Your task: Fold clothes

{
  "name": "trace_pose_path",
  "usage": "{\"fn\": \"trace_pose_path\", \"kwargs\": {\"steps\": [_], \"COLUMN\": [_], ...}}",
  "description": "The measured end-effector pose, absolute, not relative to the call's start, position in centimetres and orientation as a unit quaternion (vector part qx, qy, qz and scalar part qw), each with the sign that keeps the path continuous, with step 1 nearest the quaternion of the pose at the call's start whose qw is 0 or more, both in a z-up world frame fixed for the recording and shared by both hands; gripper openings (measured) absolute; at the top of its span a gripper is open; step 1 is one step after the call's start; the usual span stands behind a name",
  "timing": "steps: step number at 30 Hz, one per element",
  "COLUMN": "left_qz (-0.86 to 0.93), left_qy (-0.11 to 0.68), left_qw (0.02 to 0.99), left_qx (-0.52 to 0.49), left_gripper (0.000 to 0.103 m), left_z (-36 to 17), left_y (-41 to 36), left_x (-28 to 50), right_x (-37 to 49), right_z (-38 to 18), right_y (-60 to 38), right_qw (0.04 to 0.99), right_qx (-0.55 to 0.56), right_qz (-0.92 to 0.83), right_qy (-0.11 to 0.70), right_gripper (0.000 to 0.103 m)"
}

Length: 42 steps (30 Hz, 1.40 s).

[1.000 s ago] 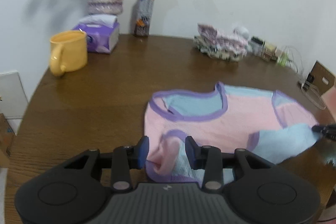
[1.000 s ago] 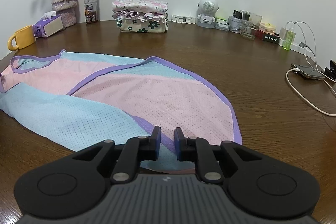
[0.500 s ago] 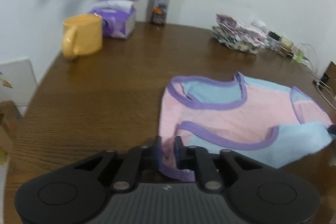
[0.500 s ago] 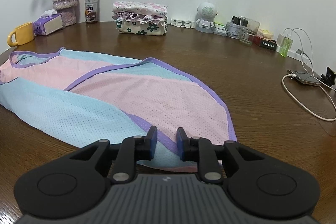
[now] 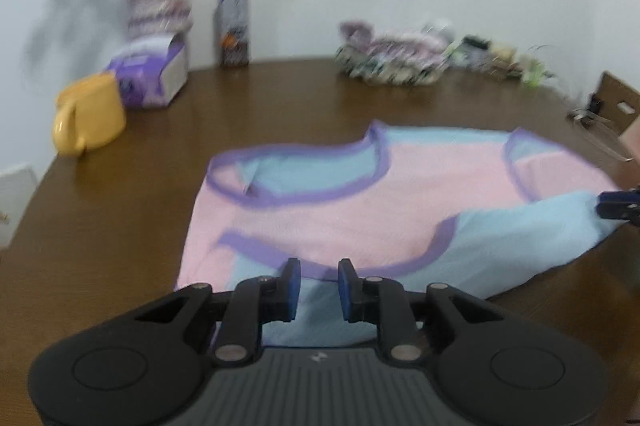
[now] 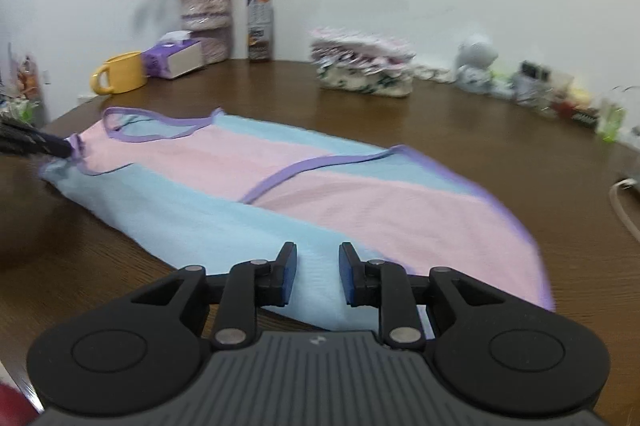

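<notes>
A pink and light-blue sleeveless garment with purple trim (image 5: 360, 210) lies flat on the brown wooden table (image 5: 120, 226), one long side folded over its middle. It also shows in the right wrist view (image 6: 280, 178). My left gripper (image 5: 319, 288) is open and empty, just above the garment's near shoulder edge. My right gripper (image 6: 318, 276) is open and empty, above the light-blue hem end. The other gripper's tips show at the frame edges in both views.
A yellow mug (image 5: 90, 114), purple tissue box (image 5: 150, 76), flower vase (image 5: 158, 6) and bottle (image 5: 234, 26) stand at the back left. A folded floral pile (image 6: 364, 70) and small items line the back wall. A white cable (image 6: 624, 202) lies at the right.
Both grippers have let go of the garment and opened. The folded-over blue side now lies flat on the garment. Both grippers have pulled back slightly.
</notes>
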<state>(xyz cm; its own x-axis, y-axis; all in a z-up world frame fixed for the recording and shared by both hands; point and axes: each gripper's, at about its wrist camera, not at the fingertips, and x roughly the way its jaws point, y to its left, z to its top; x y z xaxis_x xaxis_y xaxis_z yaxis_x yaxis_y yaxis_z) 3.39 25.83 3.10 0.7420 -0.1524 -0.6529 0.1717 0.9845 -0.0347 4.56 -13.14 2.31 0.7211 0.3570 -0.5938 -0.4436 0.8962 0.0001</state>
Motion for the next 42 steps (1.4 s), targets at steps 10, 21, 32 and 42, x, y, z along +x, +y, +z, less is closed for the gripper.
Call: {"fn": "trace_pose_path", "kwargs": {"steps": [10, 21, 32, 42], "left_qz": [-0.125, -0.261, -0.233, -0.208], "left_qy": [0.324, 0.384, 0.362, 0.364], "left_qw": [0.937, 0.886, 0.903, 0.907], "left_qx": [-0.026, -0.012, -0.005, -0.029], "left_gripper": [0.031, 0.001, 0.003, 0.023], "left_z": [4.6, 3.2, 3.4, 3.2], "left_y": [25.0, 18.4, 18.1, 18.8], "left_x": [2.9, 9.0, 9.6, 9.5], "right_x": [6.2, 9.3, 10.4, 11.4], "right_z": [1.6, 1.9, 2.2, 1.7], "right_y": [-16.3, -15.8, -15.7, -16.3], "right_qw": [0.928, 0.911, 0.919, 0.925], "right_qx": [-0.034, -0.026, -0.043, -0.024], "right_qz": [0.177, 0.212, 0.212, 0.197], "right_qy": [0.326, 0.353, 0.329, 0.325], "right_gripper": [0.027, 0.014, 0.002, 0.003]}}
